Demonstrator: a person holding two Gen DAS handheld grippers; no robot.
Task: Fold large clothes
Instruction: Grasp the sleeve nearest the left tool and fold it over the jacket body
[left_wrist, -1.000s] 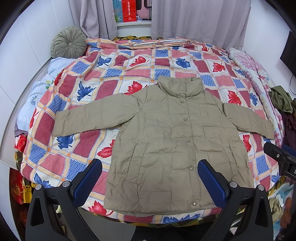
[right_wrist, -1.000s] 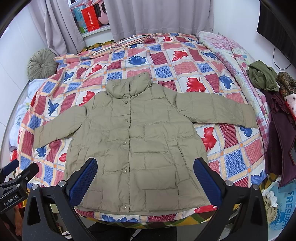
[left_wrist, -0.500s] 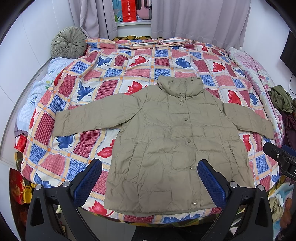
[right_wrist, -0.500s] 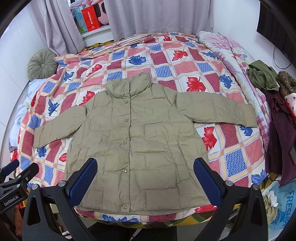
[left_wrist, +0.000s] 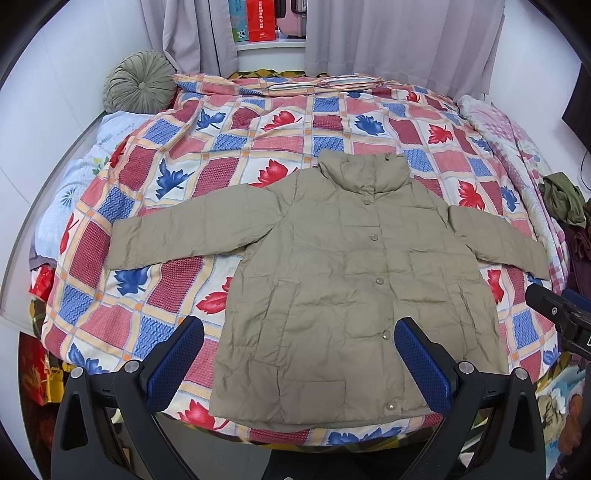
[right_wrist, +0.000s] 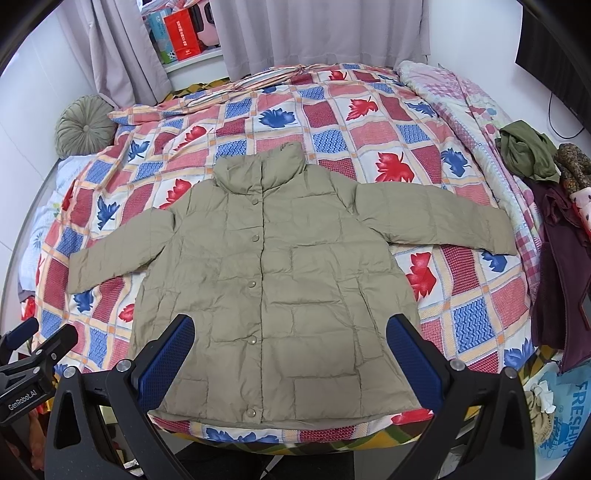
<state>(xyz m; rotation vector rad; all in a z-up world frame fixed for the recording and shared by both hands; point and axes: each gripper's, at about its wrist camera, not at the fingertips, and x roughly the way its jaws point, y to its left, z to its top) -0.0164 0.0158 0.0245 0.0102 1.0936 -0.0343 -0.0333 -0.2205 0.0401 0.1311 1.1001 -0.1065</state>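
An olive quilted jacket (left_wrist: 351, 280) lies flat and buttoned on the bed, collar away from me, both sleeves spread out sideways; it also shows in the right wrist view (right_wrist: 273, 280). My left gripper (left_wrist: 299, 343) is open and empty, held above the jacket's hem near the bed's front edge. My right gripper (right_wrist: 290, 339) is open and empty, also above the hem. Each gripper shows at the edge of the other's view: the right one (left_wrist: 561, 314) and the left one (right_wrist: 33, 350).
The bed carries a patchwork quilt with red and blue leaves (left_wrist: 258, 140). A round green cushion (left_wrist: 138, 83) sits at the far left. Loose clothes (right_wrist: 532, 155) pile at the right edge. Curtains (left_wrist: 399, 37) and a windowsill with boxes lie behind.
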